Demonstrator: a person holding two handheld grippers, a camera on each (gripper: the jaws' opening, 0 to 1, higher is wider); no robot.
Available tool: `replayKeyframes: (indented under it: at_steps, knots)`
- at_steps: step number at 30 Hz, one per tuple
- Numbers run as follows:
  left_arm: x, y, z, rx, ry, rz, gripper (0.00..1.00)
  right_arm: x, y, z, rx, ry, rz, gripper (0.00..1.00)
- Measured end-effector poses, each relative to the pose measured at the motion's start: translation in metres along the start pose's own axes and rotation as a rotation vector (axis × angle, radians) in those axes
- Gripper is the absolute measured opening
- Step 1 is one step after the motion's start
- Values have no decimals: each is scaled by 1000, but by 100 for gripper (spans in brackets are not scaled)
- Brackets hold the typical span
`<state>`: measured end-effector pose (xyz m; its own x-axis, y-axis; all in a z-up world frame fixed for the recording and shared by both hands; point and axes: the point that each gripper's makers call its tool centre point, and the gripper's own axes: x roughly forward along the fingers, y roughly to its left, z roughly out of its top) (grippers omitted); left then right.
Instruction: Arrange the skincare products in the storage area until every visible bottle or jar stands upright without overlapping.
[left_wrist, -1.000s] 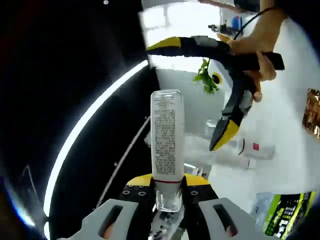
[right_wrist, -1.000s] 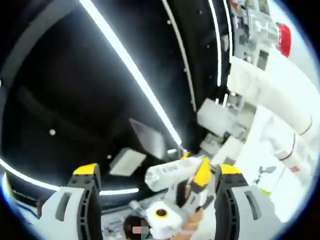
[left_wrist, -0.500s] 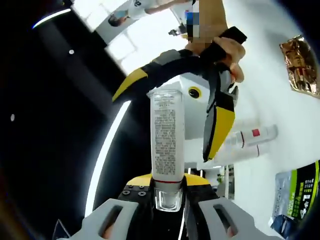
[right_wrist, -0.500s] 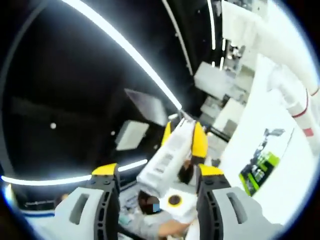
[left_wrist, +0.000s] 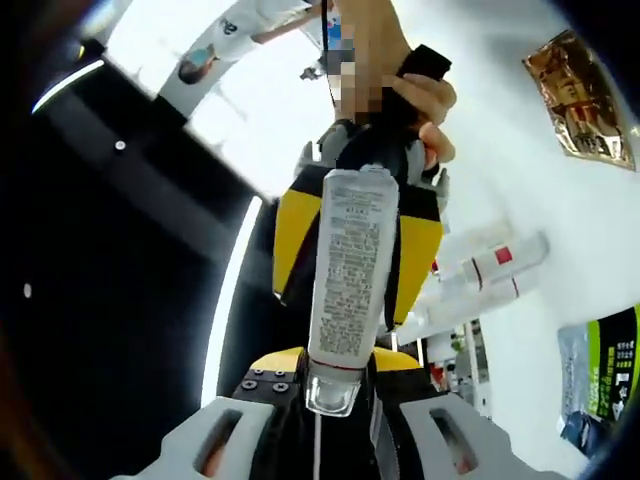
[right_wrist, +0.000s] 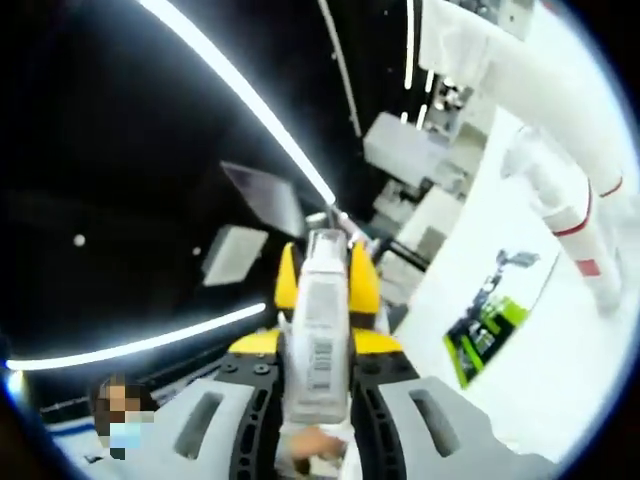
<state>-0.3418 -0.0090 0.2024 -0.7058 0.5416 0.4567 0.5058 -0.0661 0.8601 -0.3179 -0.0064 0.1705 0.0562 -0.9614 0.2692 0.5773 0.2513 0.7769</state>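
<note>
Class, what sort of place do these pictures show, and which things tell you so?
Probably a staged indoor work area: a white tabletop with skincare tubes lying on it, a dark ceiling with strip lights, and a white tube held between both grippers.

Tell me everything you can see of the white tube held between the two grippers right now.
The white tube is a flattened, plastic-looking squeeze tube with dense small print, a thin red band near a clear cap, and a crimped flat end. It is off the table, held in the air. The left gripper clamps the cap end. The right gripper, with yellow tips, closes on the crimped end. A barcode shows in the right gripper view.
</note>
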Motion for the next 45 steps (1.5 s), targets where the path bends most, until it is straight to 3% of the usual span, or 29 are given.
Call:
replayKeyframes:
  at_steps: [5,7,9,12,14,15,18,22,24,27,30,34,37,39,41,45]
  knots:
    - [-1,4,-2,-68,-32,21,27,-1,3,0,-31,-25,-26,22]
    - [-1,8,-2,-157,-69,48,34,-4,2,7,-45,-46,-33,22]
    - [1,7,-7,-301,-83,32,45,-8,2,16,-52,-72,-29,22]
    - [6,-1,-28,-466,-2,-6,59,-12,5,26,-85,-105,-25,22]
    - [8,-10,-39,-628,35,-48,65,-11,14,23,-100,-124,-2,22]
    - [8,-11,-41,-651,44,-49,68,-11,17,23,-111,-133,7,22]
    - [10,-19,-56,-881,124,-80,73,-11,25,21,-153,-150,16,22]
    - [10,-9,-61,-1165,88,-56,75,-14,29,24,-198,-181,4,22]
    - [11,-11,-62,-1313,89,-82,77,-14,32,22,-205,-189,3,22]
    - [12,-15,-55,-1551,34,-139,81,-13,30,23,-232,-190,-14,22]
    - [12,-20,-39,-1849,-43,-273,77,-11,29,21,-261,-184,-24,22]
    - [10,-3,-30,-2246,-239,-351,79,-11,33,19,-274,-192,-10,22]
    - [5,12,-30,-2400,-362,-356,76,-11,32,21,-283,-183,-13,22]
    - [2,15,-27,-2447,-404,-389,66,-9,28,21,-298,-164,-28,22]
    - [-1,17,-24,-2482,-435,-409,57,-4,24,16,-319,-140,-43,22]
    - [-2,13,-14,-2533,-445,-488,52,3,13,6,-376,-93,-102,22]
